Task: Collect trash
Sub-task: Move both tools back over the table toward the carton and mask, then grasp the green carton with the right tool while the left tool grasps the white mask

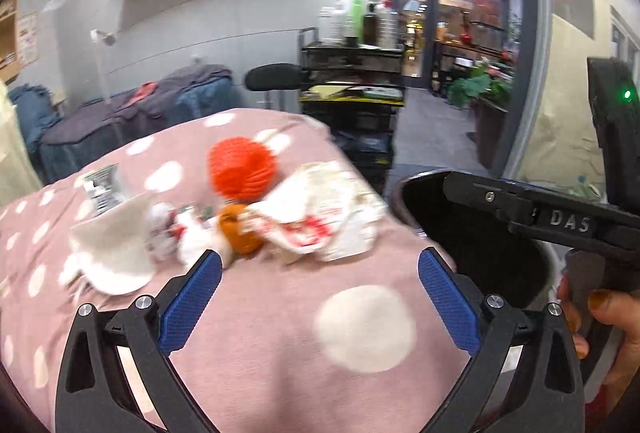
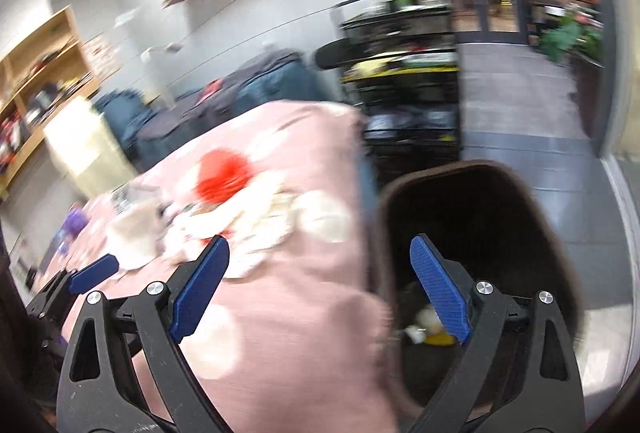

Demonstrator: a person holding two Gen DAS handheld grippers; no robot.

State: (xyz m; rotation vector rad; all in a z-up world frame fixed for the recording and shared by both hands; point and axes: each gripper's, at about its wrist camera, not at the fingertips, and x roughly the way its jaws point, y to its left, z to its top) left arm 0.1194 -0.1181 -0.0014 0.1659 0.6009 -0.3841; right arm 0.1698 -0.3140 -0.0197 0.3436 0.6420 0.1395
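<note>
Trash [image 1: 320, 209] lies heaped mid-counter [image 1: 280, 313] on the pink dotted cloth: crumpled wrappers, a white cup [image 1: 116, 253], a red ball [image 1: 242, 169]. Both claws gape, grasping nothing. The left claw [image 1: 320, 273] hovers just short of the heap, while the right claw [image 2: 320, 257] hangs over the counter's edge and the dark bin [image 2: 480, 213], where scraps already sit. Collection looks partly done; next, a claw would have to reach in and pinch a wrapper.
</note>
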